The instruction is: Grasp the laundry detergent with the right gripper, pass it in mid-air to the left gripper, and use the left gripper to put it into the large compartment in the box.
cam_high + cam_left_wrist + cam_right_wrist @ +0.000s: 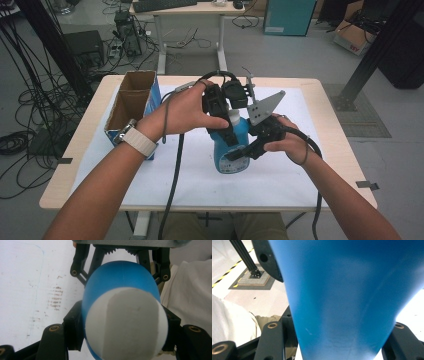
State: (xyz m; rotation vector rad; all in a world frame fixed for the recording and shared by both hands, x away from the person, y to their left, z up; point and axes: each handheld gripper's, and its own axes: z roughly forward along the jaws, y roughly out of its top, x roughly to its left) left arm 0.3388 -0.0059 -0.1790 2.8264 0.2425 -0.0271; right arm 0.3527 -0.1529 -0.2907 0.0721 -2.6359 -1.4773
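Note:
A blue detergent bottle with a white cap stands upright on the white mat mid-table. My left gripper comes down from above and is shut on the cap, its pads pressing both sides. From the right, my right gripper is shut on the bottle's blue body, which sits tight between its jaws. In the left gripper view the blue shoulder lies beyond the cap, with the other gripper's linkage clamped around it.
An open cardboard box with blue sides stands at the mat's left edge. Black cables trail from both grippers off the near table edge. Beyond the table are a desk, floor cables and a black frame post.

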